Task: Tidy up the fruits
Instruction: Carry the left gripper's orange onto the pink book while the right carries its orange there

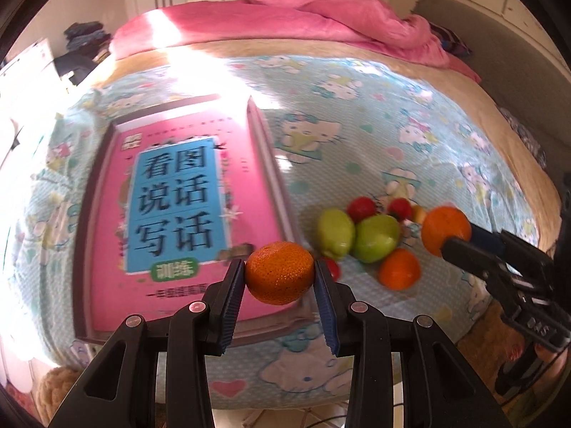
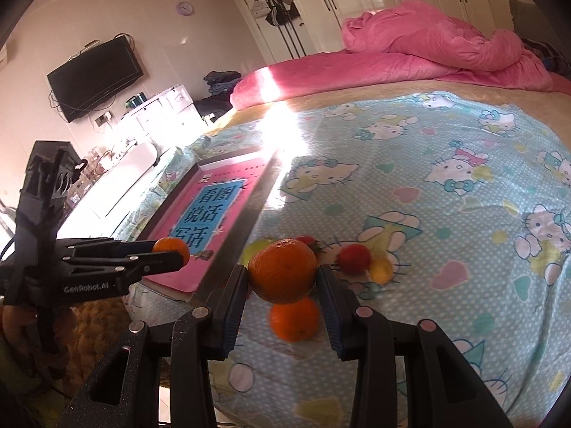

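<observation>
Two oranges are clamped, one in each gripper: my left gripper (image 1: 279,278) pinches an orange (image 1: 279,273) above the pink book (image 1: 171,207) in its tray, my right gripper (image 2: 282,278) squeezes another orange (image 2: 282,270) over the fruit pile (green apples (image 1: 376,237), strawberries (image 1: 361,208), a third orange (image 2: 294,319)) on the bed sheet (image 2: 446,249)

The left gripper (image 1: 279,278) points steeply downward, its two blue-padded fingers (image 1: 233,294) clamped on either side of an orange (image 1: 279,273). The right gripper (image 2: 282,276) tilts down more gently, its pads pressed against a second orange (image 2: 282,271). Each shows in the other's view, reaching in from the side, well apart.
</observation>
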Demonstrator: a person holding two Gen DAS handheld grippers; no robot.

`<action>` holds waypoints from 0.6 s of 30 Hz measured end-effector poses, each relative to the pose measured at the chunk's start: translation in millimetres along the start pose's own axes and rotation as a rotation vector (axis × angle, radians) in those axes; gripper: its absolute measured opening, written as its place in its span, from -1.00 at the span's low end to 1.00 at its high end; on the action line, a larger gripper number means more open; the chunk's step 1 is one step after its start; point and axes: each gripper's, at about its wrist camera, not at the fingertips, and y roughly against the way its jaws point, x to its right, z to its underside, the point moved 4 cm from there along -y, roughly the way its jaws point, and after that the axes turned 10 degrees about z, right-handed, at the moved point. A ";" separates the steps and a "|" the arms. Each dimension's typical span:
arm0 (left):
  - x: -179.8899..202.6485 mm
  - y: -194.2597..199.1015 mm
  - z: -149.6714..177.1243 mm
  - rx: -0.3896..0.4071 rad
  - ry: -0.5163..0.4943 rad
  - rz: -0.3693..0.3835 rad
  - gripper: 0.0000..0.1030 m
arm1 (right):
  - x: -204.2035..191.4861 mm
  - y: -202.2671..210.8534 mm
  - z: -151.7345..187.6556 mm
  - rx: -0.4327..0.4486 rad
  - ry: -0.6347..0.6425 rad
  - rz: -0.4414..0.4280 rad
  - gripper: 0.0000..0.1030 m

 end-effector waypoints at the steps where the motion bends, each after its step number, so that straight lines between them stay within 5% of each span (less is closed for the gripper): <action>1: -7.3 1.9 0.2 0.004 0.015 -0.008 -0.22 | -5.4 -0.5 0.0 -0.001 0.008 -0.008 -0.22; 18: -98.4 17.9 22.0 0.025 0.160 -0.091 -0.22 | -100.8 -26.7 0.0 -0.052 0.169 -0.082 -0.22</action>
